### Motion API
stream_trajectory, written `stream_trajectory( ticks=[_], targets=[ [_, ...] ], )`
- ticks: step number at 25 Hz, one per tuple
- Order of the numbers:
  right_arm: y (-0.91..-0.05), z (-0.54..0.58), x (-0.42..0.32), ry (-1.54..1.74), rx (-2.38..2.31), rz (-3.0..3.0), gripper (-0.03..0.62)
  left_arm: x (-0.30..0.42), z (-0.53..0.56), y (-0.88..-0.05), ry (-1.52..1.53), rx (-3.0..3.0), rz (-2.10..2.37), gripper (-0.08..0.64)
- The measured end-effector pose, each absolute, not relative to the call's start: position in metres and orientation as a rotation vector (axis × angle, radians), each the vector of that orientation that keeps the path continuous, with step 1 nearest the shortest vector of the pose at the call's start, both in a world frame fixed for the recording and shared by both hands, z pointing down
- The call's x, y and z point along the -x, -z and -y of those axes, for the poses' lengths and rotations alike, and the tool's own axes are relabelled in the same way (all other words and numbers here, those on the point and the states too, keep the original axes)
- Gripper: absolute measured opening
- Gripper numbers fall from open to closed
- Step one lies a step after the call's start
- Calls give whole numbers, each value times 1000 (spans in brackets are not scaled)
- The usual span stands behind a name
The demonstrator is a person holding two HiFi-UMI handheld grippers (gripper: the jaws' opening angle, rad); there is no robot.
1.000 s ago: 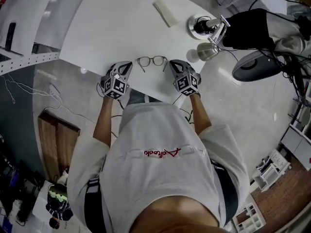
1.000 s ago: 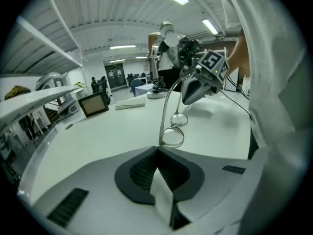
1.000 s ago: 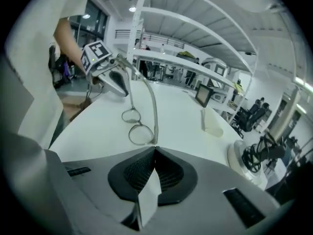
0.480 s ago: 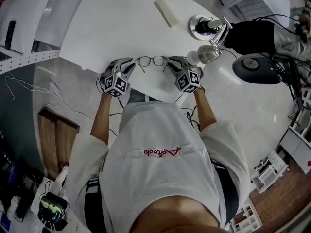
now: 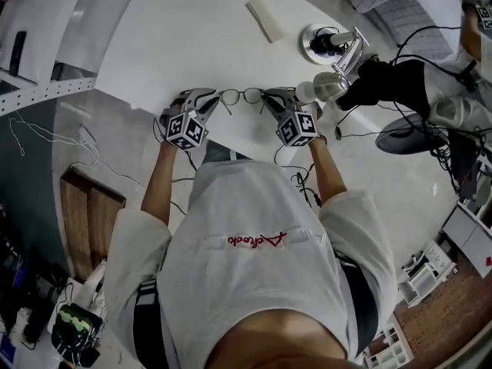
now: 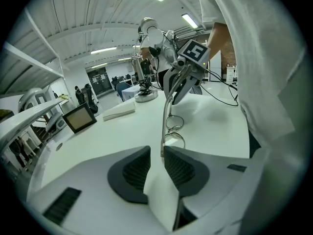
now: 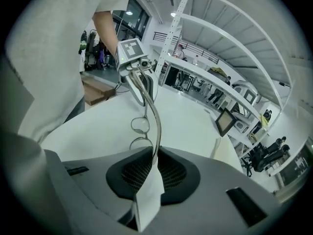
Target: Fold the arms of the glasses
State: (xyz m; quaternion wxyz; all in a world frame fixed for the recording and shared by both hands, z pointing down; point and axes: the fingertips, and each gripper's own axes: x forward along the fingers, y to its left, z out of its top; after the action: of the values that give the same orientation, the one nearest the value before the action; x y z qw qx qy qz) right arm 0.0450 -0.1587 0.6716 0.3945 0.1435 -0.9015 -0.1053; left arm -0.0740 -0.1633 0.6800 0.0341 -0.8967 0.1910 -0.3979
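Thin dark-rimmed glasses (image 5: 241, 96) lie spread at the near edge of the white table (image 5: 177, 44), between my two grippers. My left gripper (image 5: 209, 100) is shut on the tip of one arm, which runs up from its pads (image 6: 178, 168) to the lenses (image 6: 174, 122). My right gripper (image 5: 270, 98) is closing: the other arm's tip (image 7: 157, 131) stands between its pads (image 7: 171, 173) with a sliver of room beside it. From each gripper view the other gripper shows beyond the lenses (image 7: 140, 125): the right gripper (image 6: 182, 80) and the left gripper (image 7: 139, 80).
A desk lamp with a round base (image 5: 321, 41) and a metal head (image 5: 330, 84) stands just right of my right gripper. A white pad (image 5: 263, 19) lies farther back. A small screen (image 6: 80, 117) sits at the table's far side. The table's edge runs right under both grippers.
My right gripper has rolled and shifted slightly up along the glasses' arm. The left gripper has rolled a little in place. The glasses stay where they were.
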Motion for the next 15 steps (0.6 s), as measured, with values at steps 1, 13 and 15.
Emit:
stream_trajectory(
  ticks=[1,13,15],
  targets=[
    [-671,159,-44,274,-362,2289,49,73,163,-680,1225,2755,-576,110],
    [-671,157,-45,256,-348,2303,41,64,149,-677,1217,2746,-495,109],
    [-672,157,-44,258,-346,2303,41,60,150,-675,1202,2747,-487,76]
  ],
)
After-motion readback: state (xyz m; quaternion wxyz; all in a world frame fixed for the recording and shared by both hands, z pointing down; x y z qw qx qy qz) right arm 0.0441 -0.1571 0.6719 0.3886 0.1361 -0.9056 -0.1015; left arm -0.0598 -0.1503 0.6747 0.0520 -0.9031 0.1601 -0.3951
